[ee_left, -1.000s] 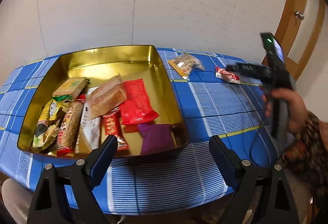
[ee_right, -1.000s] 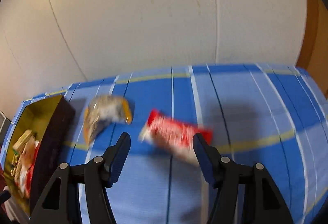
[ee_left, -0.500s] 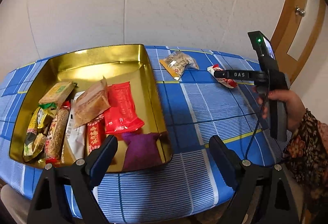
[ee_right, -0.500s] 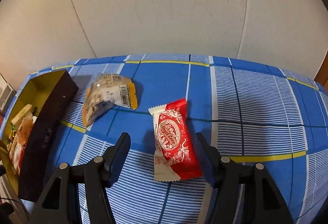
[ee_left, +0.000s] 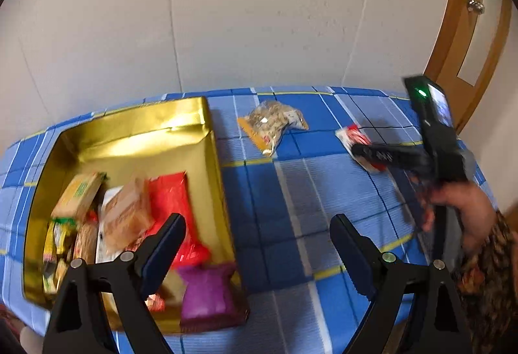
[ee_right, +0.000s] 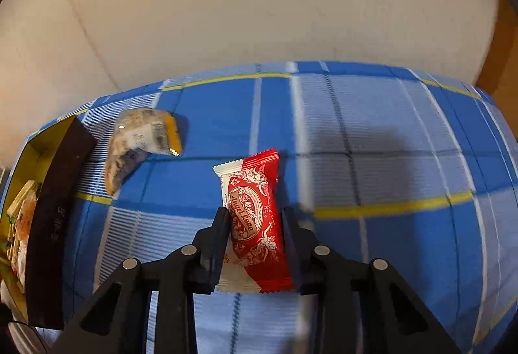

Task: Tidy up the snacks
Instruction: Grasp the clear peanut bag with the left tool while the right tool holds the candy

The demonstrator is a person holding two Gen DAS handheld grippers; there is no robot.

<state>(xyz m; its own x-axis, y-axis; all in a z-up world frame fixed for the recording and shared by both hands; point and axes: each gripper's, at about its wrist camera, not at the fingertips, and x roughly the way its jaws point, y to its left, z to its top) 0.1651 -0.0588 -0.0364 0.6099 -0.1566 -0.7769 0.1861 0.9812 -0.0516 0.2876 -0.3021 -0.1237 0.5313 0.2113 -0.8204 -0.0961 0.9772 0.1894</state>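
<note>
A gold tray point(ee_left: 129, 134) holds several wrapped snacks, among them a red packet and a purple one point(ee_left: 207, 292). My left gripper point(ee_left: 257, 218) hangs open over the tray's right edge and the blue checked cloth, with nothing between its fingers. A red and white snack packet point(ee_right: 255, 179) lies on the cloth. My right gripper point(ee_right: 254, 211) is closing on it, and both fingers touch its long sides. The left wrist view shows that gripper point(ee_left: 372, 153) low over the packet point(ee_left: 351, 134). A clear packet of nuts point(ee_right: 139, 140) lies between the packet and the tray point(ee_right: 55, 208).
The nut packet point(ee_left: 275, 124) sits just right of the tray's far corner. A person's hand point(ee_left: 459, 208) in a patterned sleeve grips the right tool. A white wall backs the table, and a wooden door point(ee_left: 469, 30) stands at the far right. The tablecloth's front edge is close below.
The right gripper's jaws have narrowed from wide apart to touching the red packet's sides. The left gripper has slid right, so the tray sits further left in its view.
</note>
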